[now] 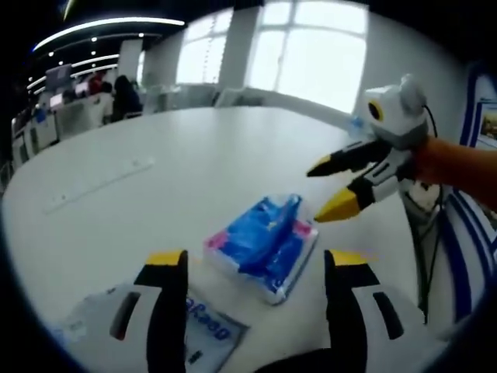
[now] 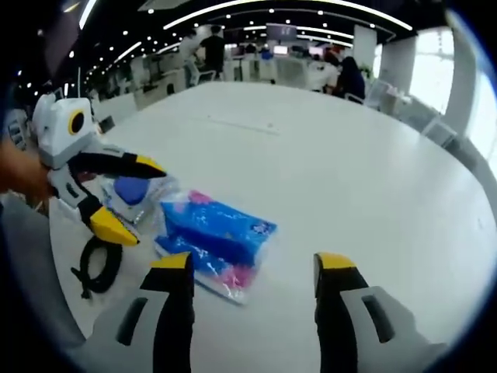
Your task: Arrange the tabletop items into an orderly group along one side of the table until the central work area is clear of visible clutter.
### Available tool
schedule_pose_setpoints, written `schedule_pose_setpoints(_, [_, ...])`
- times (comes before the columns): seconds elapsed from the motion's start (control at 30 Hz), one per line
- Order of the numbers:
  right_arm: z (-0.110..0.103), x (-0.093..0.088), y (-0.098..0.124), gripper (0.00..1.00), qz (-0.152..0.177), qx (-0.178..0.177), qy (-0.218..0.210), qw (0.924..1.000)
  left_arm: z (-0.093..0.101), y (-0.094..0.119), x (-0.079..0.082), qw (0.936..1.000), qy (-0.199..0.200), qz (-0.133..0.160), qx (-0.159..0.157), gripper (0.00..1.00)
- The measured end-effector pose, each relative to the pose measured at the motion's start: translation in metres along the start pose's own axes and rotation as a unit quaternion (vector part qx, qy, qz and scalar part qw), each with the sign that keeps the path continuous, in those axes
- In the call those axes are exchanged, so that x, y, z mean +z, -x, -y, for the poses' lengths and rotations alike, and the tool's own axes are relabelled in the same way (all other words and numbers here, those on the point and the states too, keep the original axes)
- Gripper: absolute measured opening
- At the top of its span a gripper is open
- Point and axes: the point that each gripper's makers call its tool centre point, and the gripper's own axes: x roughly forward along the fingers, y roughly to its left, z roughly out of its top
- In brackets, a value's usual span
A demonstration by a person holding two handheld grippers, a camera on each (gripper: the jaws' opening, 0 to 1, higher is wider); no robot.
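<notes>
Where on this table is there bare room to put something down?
Bare tabletop stretches beyond the blue tissue pack and to its right. It is crowded at the near-left edge: a blue-and-white pouch, a coiled black cable and the left hand-held gripper.

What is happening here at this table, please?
A person is tidying a white table with a hand-held gripper in each hand. Both are open and hold nothing. The left hand-held gripper and the right hand-held gripper both point at a blue and pink plastic packet lying flat between them. Near the left one lie a white bag with blue print, another small blue packet and a coiled black cable. A white ruler-like strip lies farther off.
</notes>
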Motion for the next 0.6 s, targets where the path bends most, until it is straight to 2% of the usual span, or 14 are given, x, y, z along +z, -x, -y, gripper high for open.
schedule_pose_setpoints(0.23, [-0.016, 0.001, 0.007, 0.82, 0.004, 0.017, 0.019, 0.9997, 0.012, 0.007, -0.003, 0.9993, 0.012, -0.006, -0.034, 0.99])
schedule_pose_setpoints(0.4, [-0.025, 0.003, 0.013, 0.9, 0.011, 0.028, 0.025, 0.9992, 0.022, 0.017, -0.007, 0.9982, -0.001, -0.013, -0.058, 1.0])
schedule_pose_setpoints(0.6, [-0.035, 0.005, 0.018, 0.93, 0.012, 0.035, 0.032, 0.9988, 0.022, 0.027, -0.009, 0.9981, -0.002, -0.016, -0.059, 1.0])
